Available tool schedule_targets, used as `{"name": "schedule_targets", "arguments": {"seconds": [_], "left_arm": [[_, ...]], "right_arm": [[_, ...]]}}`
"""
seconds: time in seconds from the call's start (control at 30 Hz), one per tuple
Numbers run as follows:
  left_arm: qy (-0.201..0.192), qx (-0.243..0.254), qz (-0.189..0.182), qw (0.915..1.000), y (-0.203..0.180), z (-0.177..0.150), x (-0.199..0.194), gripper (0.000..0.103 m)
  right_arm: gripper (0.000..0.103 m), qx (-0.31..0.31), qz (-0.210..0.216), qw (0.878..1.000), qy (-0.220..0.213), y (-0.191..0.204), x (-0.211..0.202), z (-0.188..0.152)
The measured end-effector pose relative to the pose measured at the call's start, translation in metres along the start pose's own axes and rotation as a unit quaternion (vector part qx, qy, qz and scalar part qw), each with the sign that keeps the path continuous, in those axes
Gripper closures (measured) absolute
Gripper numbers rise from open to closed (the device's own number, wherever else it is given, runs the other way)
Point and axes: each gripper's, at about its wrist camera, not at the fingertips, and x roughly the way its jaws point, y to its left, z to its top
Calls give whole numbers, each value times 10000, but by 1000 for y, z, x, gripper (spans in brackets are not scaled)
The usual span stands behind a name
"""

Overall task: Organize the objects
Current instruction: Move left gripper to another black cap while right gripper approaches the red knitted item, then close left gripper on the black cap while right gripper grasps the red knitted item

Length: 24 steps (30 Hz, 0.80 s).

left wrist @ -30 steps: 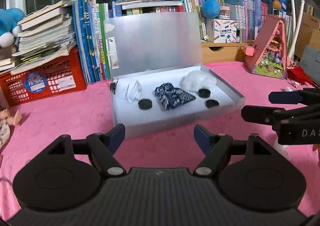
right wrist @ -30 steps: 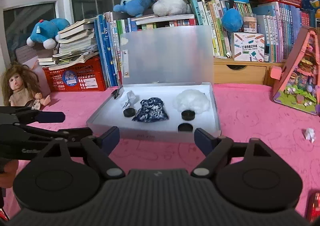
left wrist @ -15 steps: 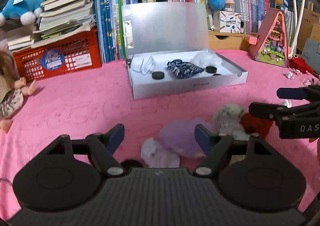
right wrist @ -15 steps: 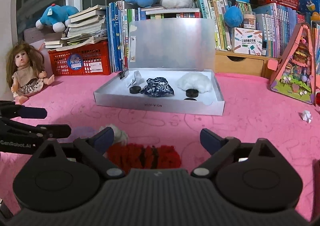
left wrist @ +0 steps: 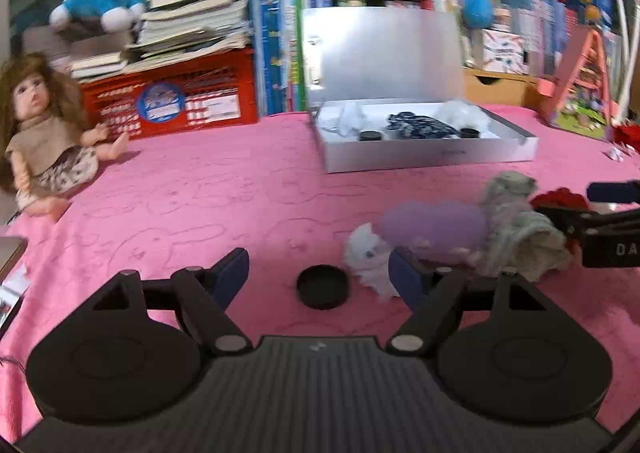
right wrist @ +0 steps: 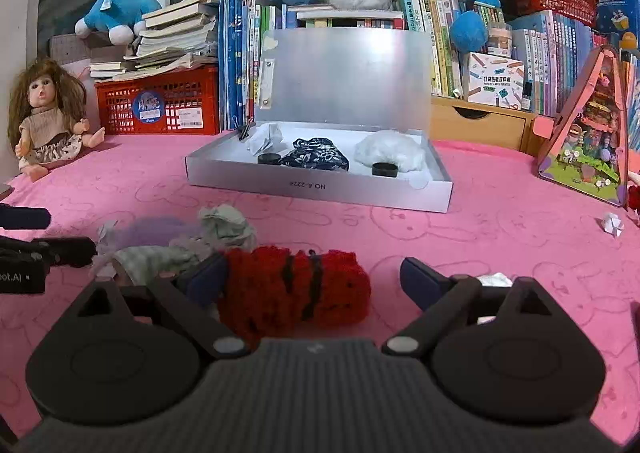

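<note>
Your left tool [left wrist: 318,273] stands wide apart over the pink tabletop [left wrist: 224,189] and holds nothing; a black round cap [left wrist: 322,287] lies flat on the cloth between its fingers, touched by neither. Just right of that cap, nearer you than the silver box [right wrist: 320,189], lies a loose heap: a small white fluffy piece [left wrist: 368,253], a pale purple soft piece [left wrist: 434,223], a grey-green knitted piece [left wrist: 516,229] and a red knitted piece [right wrist: 296,289]. Your right tool [right wrist: 310,279] is also wide apart; its jaws have just been opening. The red knitted piece sits between its fingers, against the left finger [right wrist: 204,279] and well clear of the right one, so no grip shows. The silver box stands open farther back on the tabletop, lid upright against the row of books [right wrist: 240,65]. Inside it: a white crumpled piece [right wrist: 266,141] at the left, a dark patterned cloth [right wrist: 316,153] in the middle, a white cotton wad [right wrist: 390,151] at the right, and two black caps [right wrist: 385,169] near the front wall. A doll [right wrist: 44,113] sits far left of the box; a small crumpled paper [right wrist: 613,223] lies right of it.
</note>
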Motion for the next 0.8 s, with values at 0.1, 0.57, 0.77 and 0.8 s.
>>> {"name": "schedule_targets", "arguments": {"seconds": [0.1,0.57,0.77,0.8], "left_arm": [[136,-161,-55,9998,6,-1,5,24],[203,-275,-155,9993,8,-3,7,54],[205,-237,-172,9994,11,-8,6,56],[220,-235,-195,9993,10,-8,7,56]], "right_arm": [[6,84,25,9997,210,-2,6,0],[6,303,2,9979,573,-5,14,-5],[15,305,-18,9986,442,-4,9,-6],[16,266,-22,9988,422,-3,9,-6]]}}
